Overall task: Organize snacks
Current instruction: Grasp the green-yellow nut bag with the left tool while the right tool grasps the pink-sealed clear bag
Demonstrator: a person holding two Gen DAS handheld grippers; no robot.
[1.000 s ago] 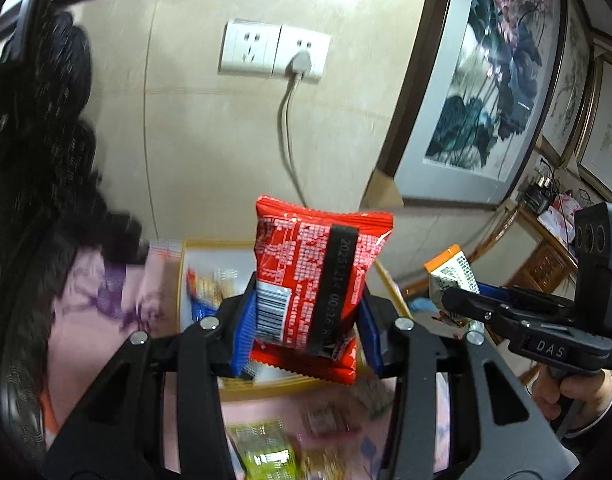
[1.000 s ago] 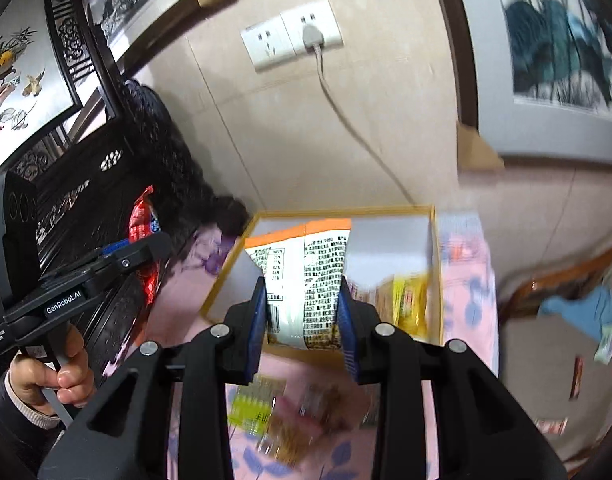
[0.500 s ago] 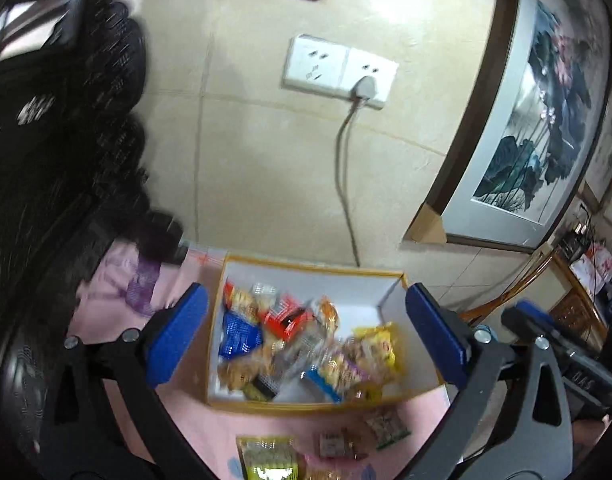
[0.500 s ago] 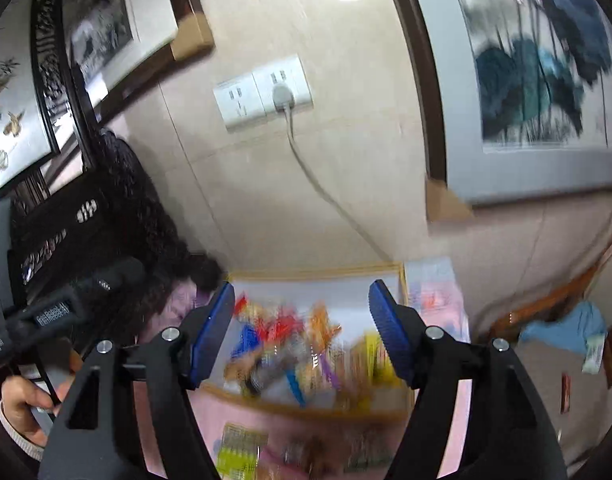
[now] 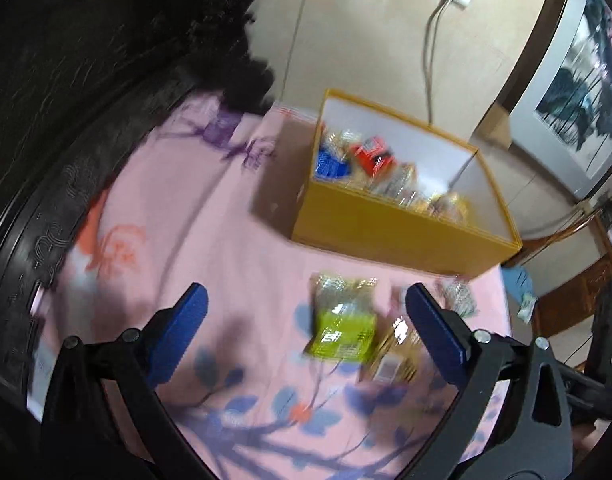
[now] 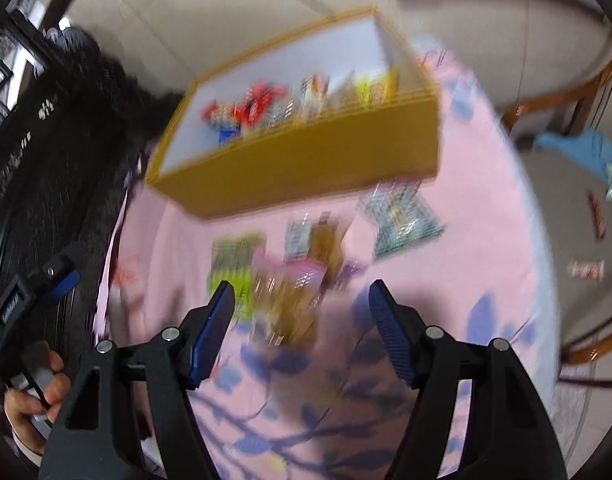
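Left wrist view: left tool (image 5: 306, 320) is gaping wide, holding nothing, above a blurred green packet (image 5: 343, 330). Right tool (image 6: 302, 304) is likewise hanging open and empty; motion blur is smearing the yellow box (image 6: 306, 168) contents.

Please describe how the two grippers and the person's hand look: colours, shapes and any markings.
The left gripper and the right gripper look alike: two angular black plastic arms with silver screw heads, each ending in a flat blue finger pad with fine ribs. The right wrist view shows the bare hand on the left gripper's black handle, above a light cuff. Any lettering is too blurred to read.
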